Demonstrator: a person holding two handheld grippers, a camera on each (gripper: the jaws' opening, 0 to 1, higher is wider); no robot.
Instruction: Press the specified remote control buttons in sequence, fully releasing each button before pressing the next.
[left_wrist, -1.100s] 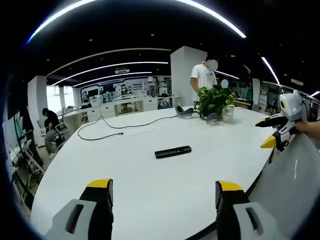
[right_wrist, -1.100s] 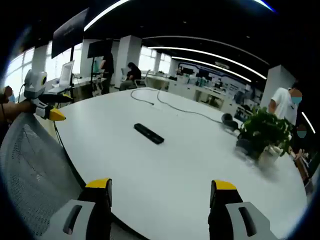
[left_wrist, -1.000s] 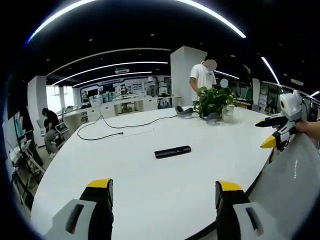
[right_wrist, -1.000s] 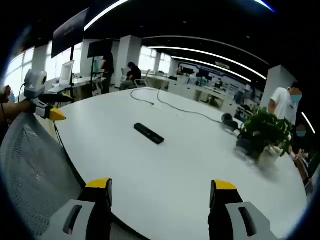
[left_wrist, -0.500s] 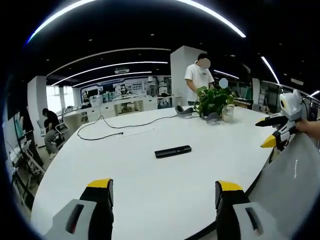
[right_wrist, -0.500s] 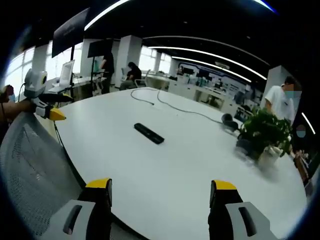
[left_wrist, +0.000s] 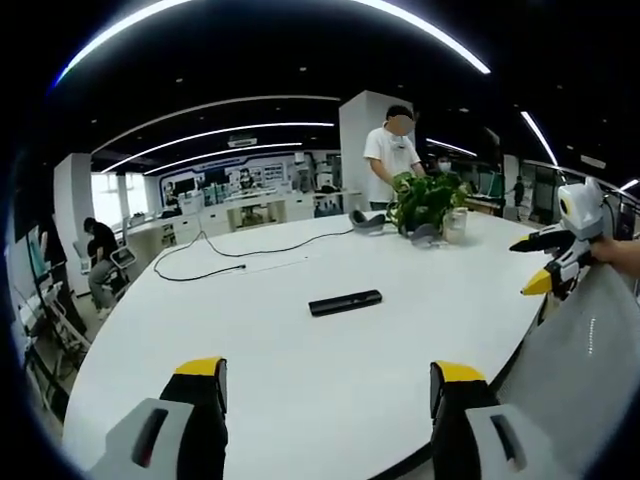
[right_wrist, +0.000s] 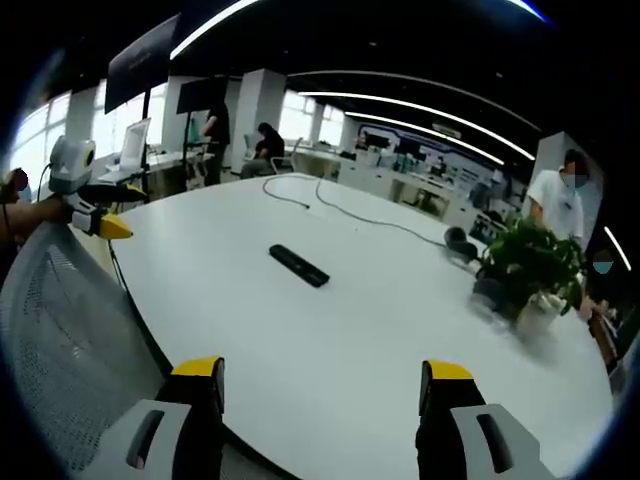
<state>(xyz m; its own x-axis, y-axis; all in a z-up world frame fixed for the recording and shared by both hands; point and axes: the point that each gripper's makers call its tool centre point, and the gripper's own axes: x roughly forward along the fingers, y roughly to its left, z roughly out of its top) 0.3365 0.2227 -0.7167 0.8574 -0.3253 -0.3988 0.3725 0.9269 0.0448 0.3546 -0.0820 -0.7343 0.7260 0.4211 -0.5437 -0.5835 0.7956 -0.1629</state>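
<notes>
Both hand-held grippers, left (left_wrist: 325, 385) and right (right_wrist: 320, 385), are hovering wide open and empty; reaching the remote (left_wrist: 345, 301) mid-frame on the tabletop (left_wrist: 300, 380) comes next.

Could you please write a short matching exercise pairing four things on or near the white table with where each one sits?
Things:
1. remote control
2. potted plant
3. black cable
4. mesh chair back

Places:
A. beyond the table's near edge
B. trailing over the far side
C. flat mid-table
D. at the far edge, near a standing person

Pairs: 1-C, 2-D, 3-B, 4-A
</notes>
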